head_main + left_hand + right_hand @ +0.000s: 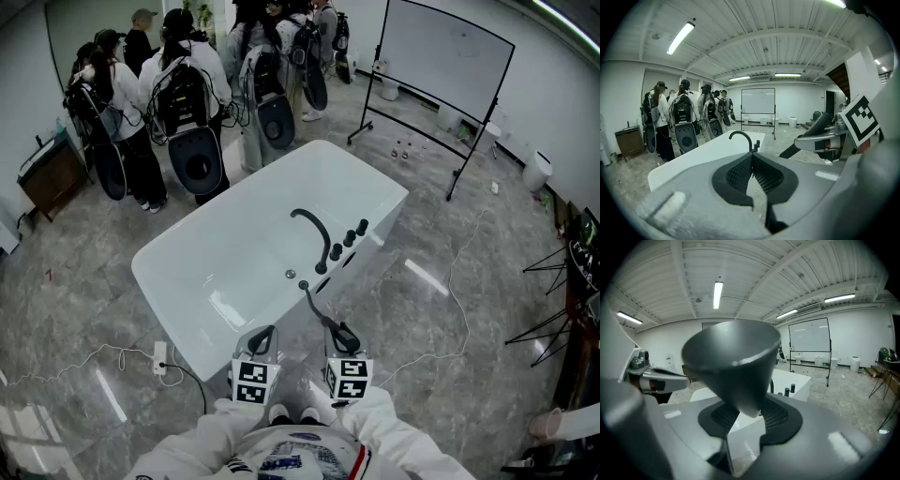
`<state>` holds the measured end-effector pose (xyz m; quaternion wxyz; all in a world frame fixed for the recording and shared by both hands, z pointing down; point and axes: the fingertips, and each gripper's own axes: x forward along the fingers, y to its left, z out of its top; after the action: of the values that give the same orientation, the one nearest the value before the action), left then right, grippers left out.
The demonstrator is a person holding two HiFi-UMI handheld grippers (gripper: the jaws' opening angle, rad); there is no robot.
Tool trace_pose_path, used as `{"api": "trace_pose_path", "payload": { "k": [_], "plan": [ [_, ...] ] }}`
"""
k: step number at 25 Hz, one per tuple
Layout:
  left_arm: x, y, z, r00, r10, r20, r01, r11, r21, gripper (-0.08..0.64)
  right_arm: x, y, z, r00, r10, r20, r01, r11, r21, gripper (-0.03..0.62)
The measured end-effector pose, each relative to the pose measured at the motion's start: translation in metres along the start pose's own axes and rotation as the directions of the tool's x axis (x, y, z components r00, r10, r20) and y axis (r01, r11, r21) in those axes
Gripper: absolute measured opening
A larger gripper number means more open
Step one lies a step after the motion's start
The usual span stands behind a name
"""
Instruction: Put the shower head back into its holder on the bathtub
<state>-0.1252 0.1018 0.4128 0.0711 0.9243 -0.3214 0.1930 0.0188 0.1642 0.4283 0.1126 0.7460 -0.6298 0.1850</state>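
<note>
Showing shower head (pixel 733 366) gripped in right tongs (pixel 750 411), held at near end of bathtub (pixel 225 272); left tongs (pixel 751 157) closed, empty. Holder not made out; seating judged still undone.

head: overhead, steeply down | gripper views: low, forward | shared: bathtub (pixel 225 262)

pretty bright and even overall, cool white light from the ceiling tubes (pixel 680 37), hardly any shadows. the glossy floor (pixel 427 277) throws streaky glare back. heavy fisheye bending everywhere, dark corners in both gripper views, and the shower head (pixel 733 366) right up at the lens is soft and blurry.
</note>
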Motion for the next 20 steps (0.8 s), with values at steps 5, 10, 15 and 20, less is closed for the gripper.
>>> {"api": "trace_pose_path", "payload": {
  "k": [5, 10, 15, 20],
  "plan": [
    [0.004, -0.005, 0.003, 1.000, -0.001, -0.004, 0.001, 1.000, -0.001, 0.000, 0.000, 0.004, 0.004, 1.000, 0.021, 0.001, -0.020, 1.000, -0.019, 0.138],
    [0.013, -0.012, 0.003, 1.000, -0.005, -0.018, 0.005, 1.000, -0.011, 0.000, 0.002, -0.002, 0.006, 0.999, 0.036, -0.002, -0.036, 0.999, -0.011, 0.138],
    [0.025, -0.019, -0.002, 1.000, -0.002, -0.028, 0.002, 1.000, -0.020, 0.000, 0.004, -0.009, 0.012, 0.999, 0.049, 0.008, -0.049, 0.999, -0.019, 0.138],
    [0.030, -0.030, 0.009, 0.999, 0.015, -0.033, -0.016, 1.000, -0.025, 0.000, 0.005, -0.019, 0.018, 0.997, 0.077, 0.016, -0.077, 0.997, -0.026, 0.138]
  ]
}}
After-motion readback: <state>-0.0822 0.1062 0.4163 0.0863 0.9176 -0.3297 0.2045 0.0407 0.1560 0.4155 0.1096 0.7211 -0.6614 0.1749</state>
